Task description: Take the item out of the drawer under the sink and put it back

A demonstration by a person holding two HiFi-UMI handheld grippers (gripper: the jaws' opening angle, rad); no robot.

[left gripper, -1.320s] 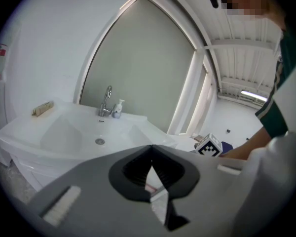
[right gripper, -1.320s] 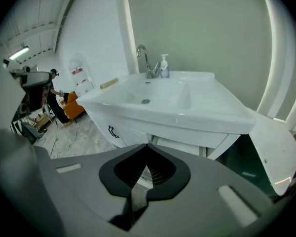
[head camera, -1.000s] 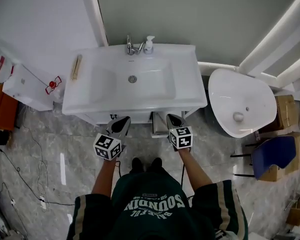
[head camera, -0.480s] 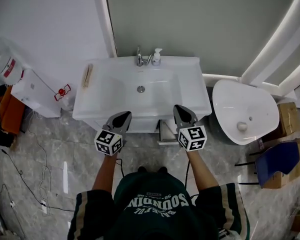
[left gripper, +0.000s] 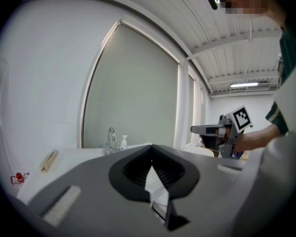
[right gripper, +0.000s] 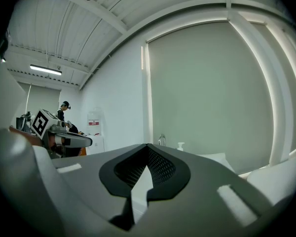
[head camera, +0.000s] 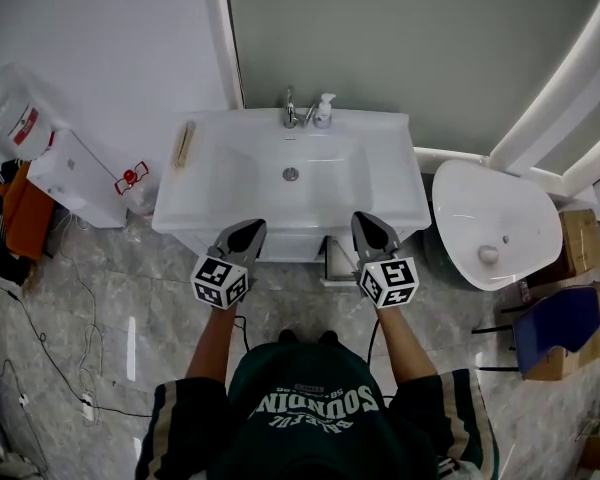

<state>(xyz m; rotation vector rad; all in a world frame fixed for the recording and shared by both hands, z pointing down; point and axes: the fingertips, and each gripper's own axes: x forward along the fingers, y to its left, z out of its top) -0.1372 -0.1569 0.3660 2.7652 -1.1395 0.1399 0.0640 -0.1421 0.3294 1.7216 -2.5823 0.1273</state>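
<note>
Person stands facing sink [head camera: 230, 183], forearms out, one gripper in each hand. Left gripper [head camera: 246, 230] and right gripper [head camera: 370, 226] are held side by side, roughly level, tips pointing at the front edge of the sink, just short of it. Both have their jaws closed tip to tip with nothing between them, as each gripper view confirms.

Item not visible in any view. Cabinet [head camera: 290, 246] under the sink is mostly hidden by the counter; a piece juts out near the right gripper, can't tell if it's the drawer.

Faucet [head camera: 291, 111] and soap bottle [head camera: 324, 110] at the sink's back, wooden brush [head camera: 185, 143] on its left rim. Grey marble floor [head camera: 100, 298], water dispenser [head camera: 80, 178] left, white oval basin [head camera: 495, 223] and cardboard boxes [head camera: 580, 233] right.
</note>
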